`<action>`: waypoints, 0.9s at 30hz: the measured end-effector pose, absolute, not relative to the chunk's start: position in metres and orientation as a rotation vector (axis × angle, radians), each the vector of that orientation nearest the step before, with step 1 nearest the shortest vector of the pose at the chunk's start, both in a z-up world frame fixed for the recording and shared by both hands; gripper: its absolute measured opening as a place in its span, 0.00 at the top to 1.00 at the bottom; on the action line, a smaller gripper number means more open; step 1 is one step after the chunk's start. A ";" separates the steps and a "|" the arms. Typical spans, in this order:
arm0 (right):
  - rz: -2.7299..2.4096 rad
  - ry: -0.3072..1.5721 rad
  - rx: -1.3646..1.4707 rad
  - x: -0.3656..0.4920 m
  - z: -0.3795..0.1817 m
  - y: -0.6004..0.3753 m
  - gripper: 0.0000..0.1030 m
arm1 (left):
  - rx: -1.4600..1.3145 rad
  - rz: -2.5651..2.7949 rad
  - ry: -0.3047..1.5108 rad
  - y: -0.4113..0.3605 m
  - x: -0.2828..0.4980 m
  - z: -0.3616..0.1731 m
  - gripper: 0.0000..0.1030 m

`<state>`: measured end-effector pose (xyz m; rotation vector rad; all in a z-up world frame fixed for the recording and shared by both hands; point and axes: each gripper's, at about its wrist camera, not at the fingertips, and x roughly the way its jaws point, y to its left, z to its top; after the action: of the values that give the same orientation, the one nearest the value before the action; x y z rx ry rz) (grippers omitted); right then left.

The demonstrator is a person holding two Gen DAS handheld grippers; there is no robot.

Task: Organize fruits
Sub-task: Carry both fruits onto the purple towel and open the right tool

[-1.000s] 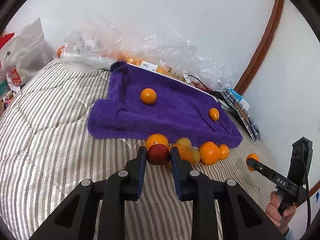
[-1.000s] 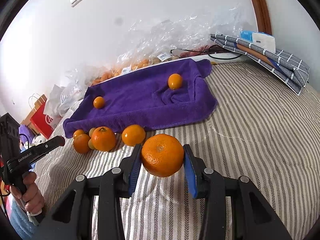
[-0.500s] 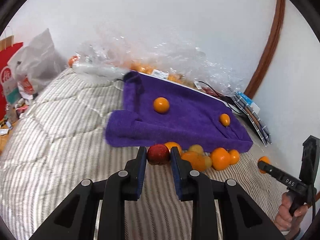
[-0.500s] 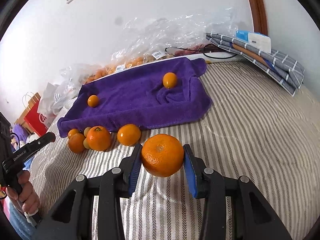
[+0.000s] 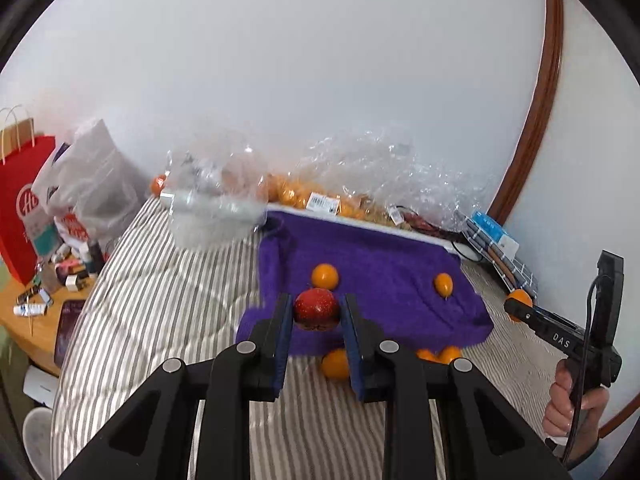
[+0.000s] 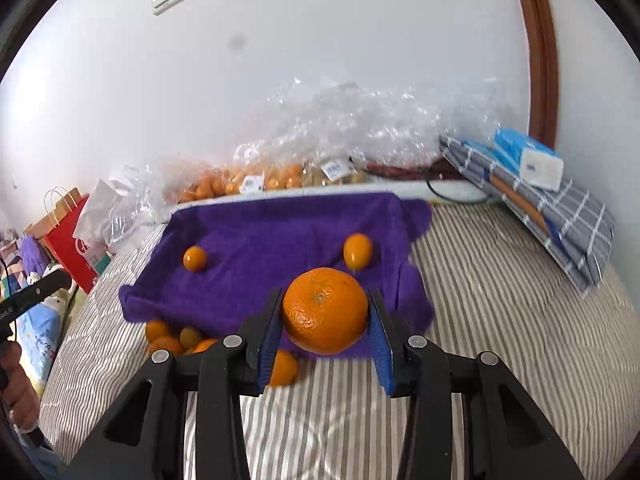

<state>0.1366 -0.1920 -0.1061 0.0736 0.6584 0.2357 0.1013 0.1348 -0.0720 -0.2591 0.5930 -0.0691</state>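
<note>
My left gripper (image 5: 316, 314) is shut on a small red apple (image 5: 317, 309) and holds it in the air over the near edge of the purple towel (image 5: 384, 276). My right gripper (image 6: 325, 322) is shut on a large orange (image 6: 325, 315), also raised over the towel's (image 6: 272, 248) near edge. Two small oranges lie on the towel (image 5: 325, 276) (image 5: 443, 284). Several more oranges and yellowish fruits lie in a loose group on the striped bedcover (image 6: 172, 340) just in front of the towel. The right gripper also shows at the right in the left wrist view (image 5: 520, 306).
Clear plastic bags of oranges (image 6: 256, 180) line the wall behind the towel. A folded checked cloth with a blue pack (image 6: 560, 200) lies at the right. A red paper bag (image 5: 20, 216) and a cluttered side table (image 5: 48, 280) stand left of the bed.
Both grippers have risen and moved forward toward the towel, carrying the apple and the orange. The fruit pile on the bedcover now lies below and behind the fingertips.
</note>
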 end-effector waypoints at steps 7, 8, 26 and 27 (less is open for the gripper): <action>0.234 0.632 0.050 0.170 -0.100 -0.189 0.61 | -0.269 -0.065 0.603 0.127 0.159 -0.078 0.77; 0.233 0.634 0.052 0.175 -0.100 -0.190 0.61 | -0.272 -0.067 0.611 0.125 0.167 -0.081 0.77; 0.206 0.792 0.034 0.238 -0.162 -0.193 0.61 | -0.253 -0.018 0.752 0.121 0.234 -0.151 0.77; 0.205 0.799 0.031 0.239 -0.164 -0.193 0.61 | -0.248 -0.015 0.756 0.120 0.234 -0.152 0.77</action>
<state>0.2387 -0.1926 -0.1640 0.0311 0.7994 0.2051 0.2342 0.1199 -0.1518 -0.2484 0.7557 -0.0151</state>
